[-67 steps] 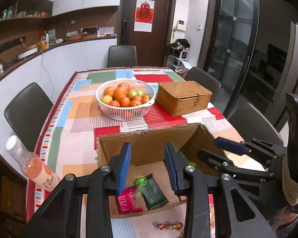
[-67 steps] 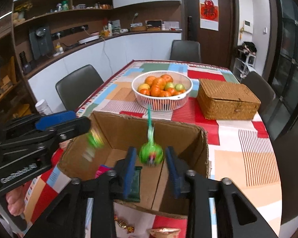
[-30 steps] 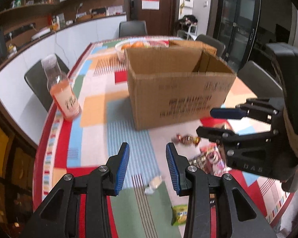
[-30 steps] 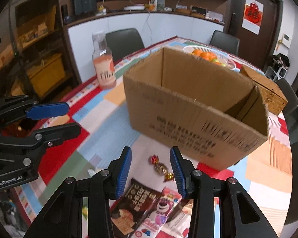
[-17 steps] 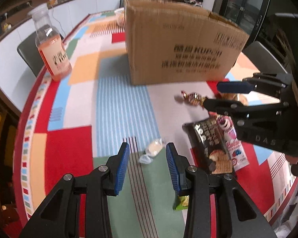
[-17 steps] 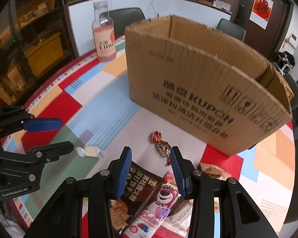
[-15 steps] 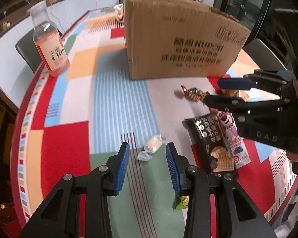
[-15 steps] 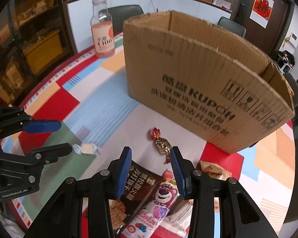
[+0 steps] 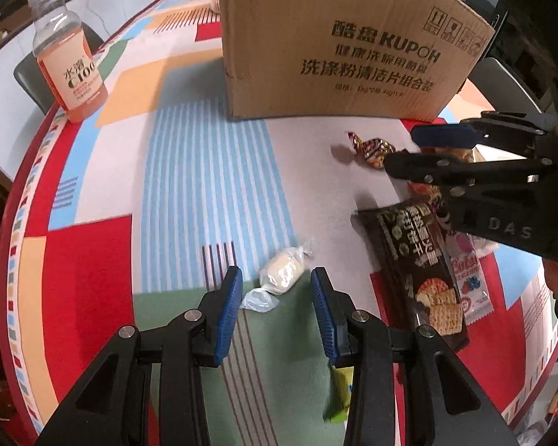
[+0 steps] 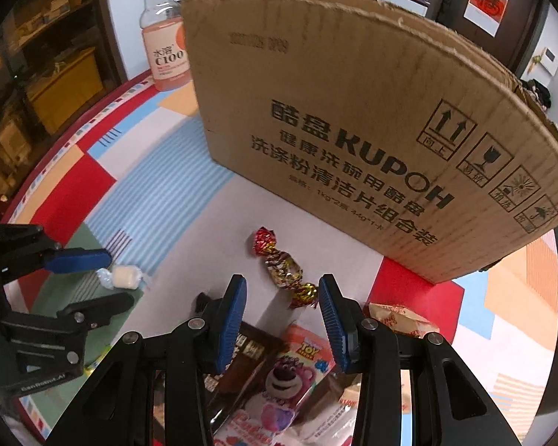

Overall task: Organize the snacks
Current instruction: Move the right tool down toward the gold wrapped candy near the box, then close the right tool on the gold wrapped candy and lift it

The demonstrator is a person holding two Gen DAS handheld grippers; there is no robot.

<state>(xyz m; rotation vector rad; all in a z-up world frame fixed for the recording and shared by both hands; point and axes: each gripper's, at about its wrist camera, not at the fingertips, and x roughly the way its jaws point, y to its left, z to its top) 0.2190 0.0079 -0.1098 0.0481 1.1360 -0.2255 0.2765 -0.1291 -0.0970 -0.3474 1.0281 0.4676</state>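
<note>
A white wrapped candy (image 9: 281,274) lay on the patterned tablecloth (image 9: 93,260), between the parted blue pads of the left gripper (image 9: 275,282) — untouched. The right gripper (image 10: 282,297), likewise spread and empty, hung over a gold-and-red foil candy (image 10: 283,265). Snack packets (image 10: 279,375) lay just beneath it. A cardboard box (image 9: 334,44) stood at twelve o'clock, a drink bottle (image 9: 69,55) at ten.
</note>
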